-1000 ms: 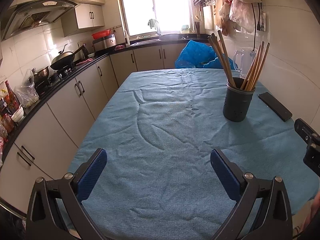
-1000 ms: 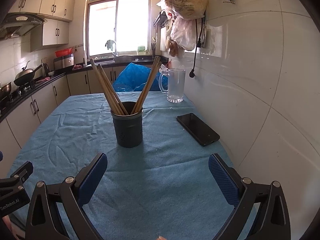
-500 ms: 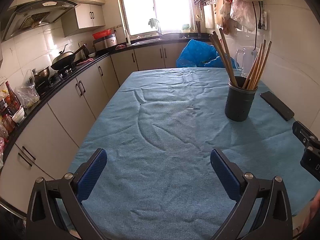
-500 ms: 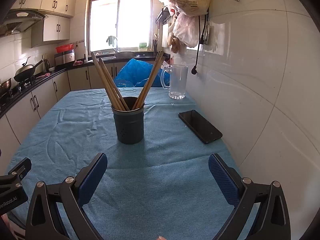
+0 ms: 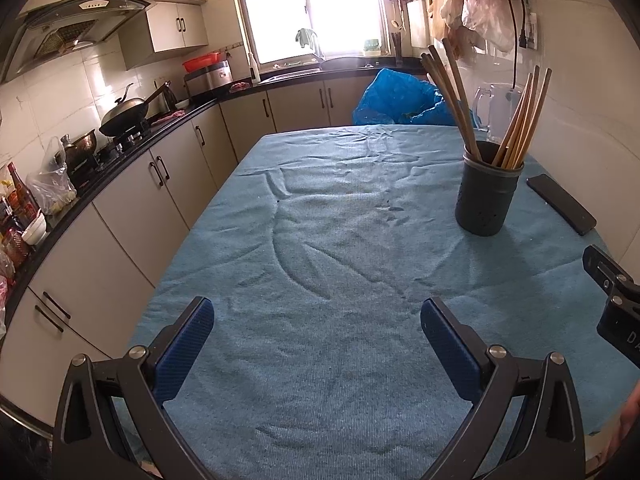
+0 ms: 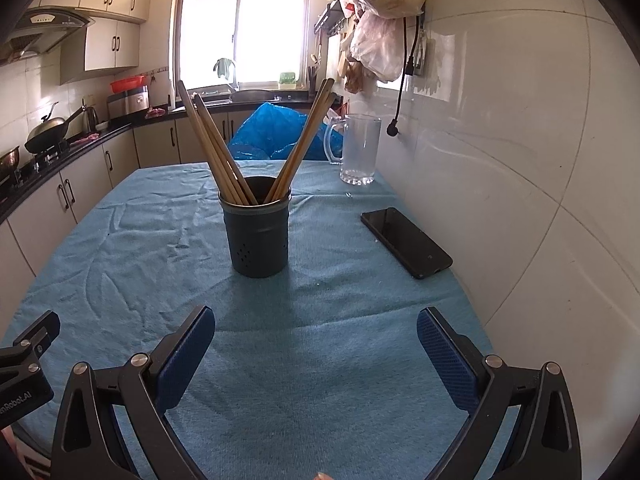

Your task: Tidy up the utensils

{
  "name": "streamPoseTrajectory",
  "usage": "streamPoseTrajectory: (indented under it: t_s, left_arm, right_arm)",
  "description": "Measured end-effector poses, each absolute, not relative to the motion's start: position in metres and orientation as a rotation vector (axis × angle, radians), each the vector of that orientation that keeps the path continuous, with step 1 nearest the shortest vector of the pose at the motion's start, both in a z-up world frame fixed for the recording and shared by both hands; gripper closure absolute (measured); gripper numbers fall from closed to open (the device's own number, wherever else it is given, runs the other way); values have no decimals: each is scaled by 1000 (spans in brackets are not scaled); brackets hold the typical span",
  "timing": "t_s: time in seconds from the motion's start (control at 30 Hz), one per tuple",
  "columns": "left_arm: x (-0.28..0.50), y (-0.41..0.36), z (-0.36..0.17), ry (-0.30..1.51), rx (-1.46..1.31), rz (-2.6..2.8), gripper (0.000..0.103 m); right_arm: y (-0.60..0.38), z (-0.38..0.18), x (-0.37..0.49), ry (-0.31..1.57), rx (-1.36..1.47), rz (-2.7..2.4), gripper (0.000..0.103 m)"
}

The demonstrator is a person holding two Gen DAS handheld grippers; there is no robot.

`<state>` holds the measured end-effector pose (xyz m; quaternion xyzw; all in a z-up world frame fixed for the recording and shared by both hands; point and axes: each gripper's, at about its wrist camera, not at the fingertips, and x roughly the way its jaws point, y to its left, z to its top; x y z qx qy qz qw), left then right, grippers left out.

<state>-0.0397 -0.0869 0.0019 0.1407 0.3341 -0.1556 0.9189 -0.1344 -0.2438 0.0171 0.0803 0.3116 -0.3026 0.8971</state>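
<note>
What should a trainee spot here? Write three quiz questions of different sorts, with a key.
1. True or false: the chopsticks lie flat on the blue cloth.
2. What lies between the dark holder and the tiled wall? A) phone B) spoon C) plate
3. Fill in: behind the holder, near the wall, stands an empty glass ____.

Key: 1 false, they stand in the holder; 2 A, the phone; 3 mug.
</note>
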Motion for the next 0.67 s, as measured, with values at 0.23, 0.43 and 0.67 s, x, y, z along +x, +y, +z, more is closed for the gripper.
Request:
streamPoseTrajectory:
  t_s: [0.23,0.43,0.67]
  left_arm:
    - [-34,-87,-4,703,292,-317,0]
    - [-32,-89,-7,708,296,-317,0]
    - [-15,-84,-9,690,296,-260,0]
  right_arm:
    - [-247,9,-126,670,166,-620,0]
    - [-250,5,-121,684,170,-615,0]
    - [-260,-2,-114,699,192,-611,0]
